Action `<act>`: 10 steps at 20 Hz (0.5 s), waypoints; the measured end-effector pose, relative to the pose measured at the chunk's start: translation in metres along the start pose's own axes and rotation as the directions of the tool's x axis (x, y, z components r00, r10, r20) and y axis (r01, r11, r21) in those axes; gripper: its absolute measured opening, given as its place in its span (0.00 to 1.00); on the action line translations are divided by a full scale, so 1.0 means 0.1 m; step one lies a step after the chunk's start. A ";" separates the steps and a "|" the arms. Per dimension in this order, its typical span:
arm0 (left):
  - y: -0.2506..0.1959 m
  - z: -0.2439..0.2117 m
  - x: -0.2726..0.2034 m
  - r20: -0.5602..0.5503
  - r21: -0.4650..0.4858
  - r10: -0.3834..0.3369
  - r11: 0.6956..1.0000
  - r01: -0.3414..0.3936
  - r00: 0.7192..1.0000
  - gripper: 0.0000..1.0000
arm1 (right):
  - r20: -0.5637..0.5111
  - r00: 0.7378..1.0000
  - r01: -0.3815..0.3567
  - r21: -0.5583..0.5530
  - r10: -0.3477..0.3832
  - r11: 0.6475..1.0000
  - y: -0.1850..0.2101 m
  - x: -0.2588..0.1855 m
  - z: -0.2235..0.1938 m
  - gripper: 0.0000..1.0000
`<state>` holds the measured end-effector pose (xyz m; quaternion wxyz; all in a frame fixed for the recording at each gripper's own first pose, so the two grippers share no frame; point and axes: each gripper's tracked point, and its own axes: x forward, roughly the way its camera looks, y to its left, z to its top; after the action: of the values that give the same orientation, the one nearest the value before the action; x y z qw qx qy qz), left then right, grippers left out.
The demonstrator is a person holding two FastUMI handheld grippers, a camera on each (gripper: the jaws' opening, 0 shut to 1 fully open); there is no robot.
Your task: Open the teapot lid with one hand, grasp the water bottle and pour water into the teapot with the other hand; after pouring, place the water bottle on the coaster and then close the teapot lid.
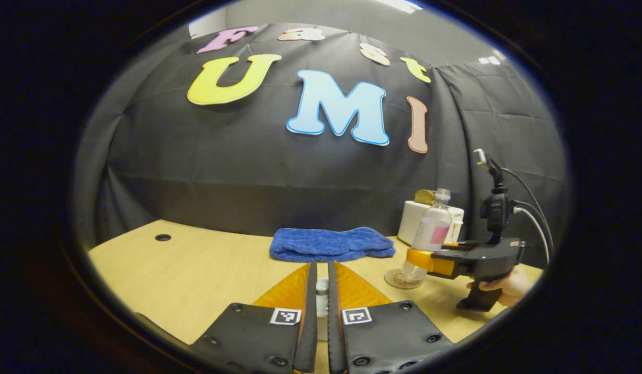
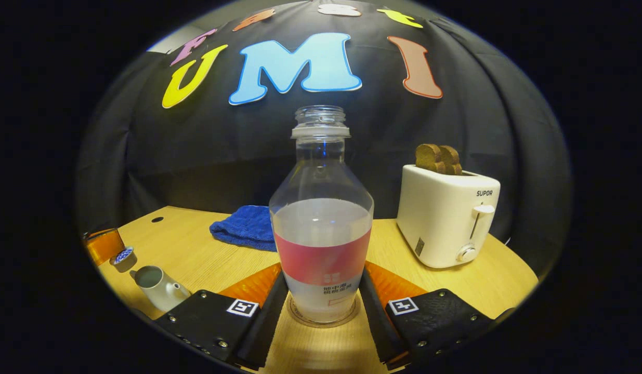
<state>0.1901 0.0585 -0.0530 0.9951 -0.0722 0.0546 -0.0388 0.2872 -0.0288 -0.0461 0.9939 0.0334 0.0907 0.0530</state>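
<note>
Table (image 2: 206, 259) | water bottle (image 2: 321, 228) on coaster (image 2: 323, 318) between parted right jaws | left jaws pinch lid (image 1: 322, 285)

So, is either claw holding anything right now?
The left gripper pinches the lid, seemingly by its knob. The right gripper straddles the bottle low down, on the coaster; whether it presses cannot be told.
</note>
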 end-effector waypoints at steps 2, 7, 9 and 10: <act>-0.02 0.00 -0.01 0.000 0.001 -0.004 1.000 0.004 1.000 0.15 | -0.022 1.000 0.008 -0.018 -0.008 1.000 0.00 0.07 -0.07 0.76; 0.01 -0.04 0.02 -0.009 0.015 0.004 1.000 -0.003 1.000 0.15 | -0.039 0.999 0.011 0.000 -0.011 1.000 -0.04 0.12 -0.11 0.77; 0.02 -0.09 0.05 -0.018 0.008 0.003 1.000 -0.003 1.000 0.15 | -0.038 0.999 0.009 0.006 -0.009 1.000 -0.10 0.06 -0.09 0.78; 0.00 -0.12 0.06 -0.028 0.006 -0.002 1.000 0.002 1.000 0.15 | -0.039 0.999 0.010 0.011 -0.010 1.000 -0.11 0.05 -0.08 0.78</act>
<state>0.1949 0.0562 -0.0658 0.9944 -0.0689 0.0683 -0.0409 0.2922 -0.0386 -0.0553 0.9920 0.0375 0.1105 0.0482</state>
